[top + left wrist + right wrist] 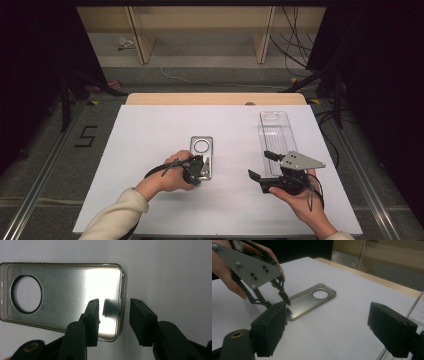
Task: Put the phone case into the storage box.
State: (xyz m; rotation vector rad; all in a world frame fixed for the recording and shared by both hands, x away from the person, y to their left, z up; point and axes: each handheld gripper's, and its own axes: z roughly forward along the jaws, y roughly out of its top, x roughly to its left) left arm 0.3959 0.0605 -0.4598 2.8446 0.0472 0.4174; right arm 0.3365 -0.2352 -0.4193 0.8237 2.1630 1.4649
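White table top on a pale wooden table, grey floor and wooden shelving behind, dark drapes at both sides.

Phone case flat near the table's middle, metallic and open side up, long axis running away from the person, round camera hole at the far end, plain end nearest the person. In the left gripper view, case lying crosswise, hole to the left, short plain edge between the jaws.

Left gripper over that near end, jaws straddling the case's short edge: one above the inner face, the other out beyond the rim above bare table. Jaws part-spread, a clear gap between pad and rim on both sides, not pinching. Seen from the right gripper view, left gripper with tips poised at the case's near end.

Further right, clear plastic tray lengthwise, parallel to the case, well apart from it. Right gripper at the tray's near end, jaws spread wide, nothing between them.
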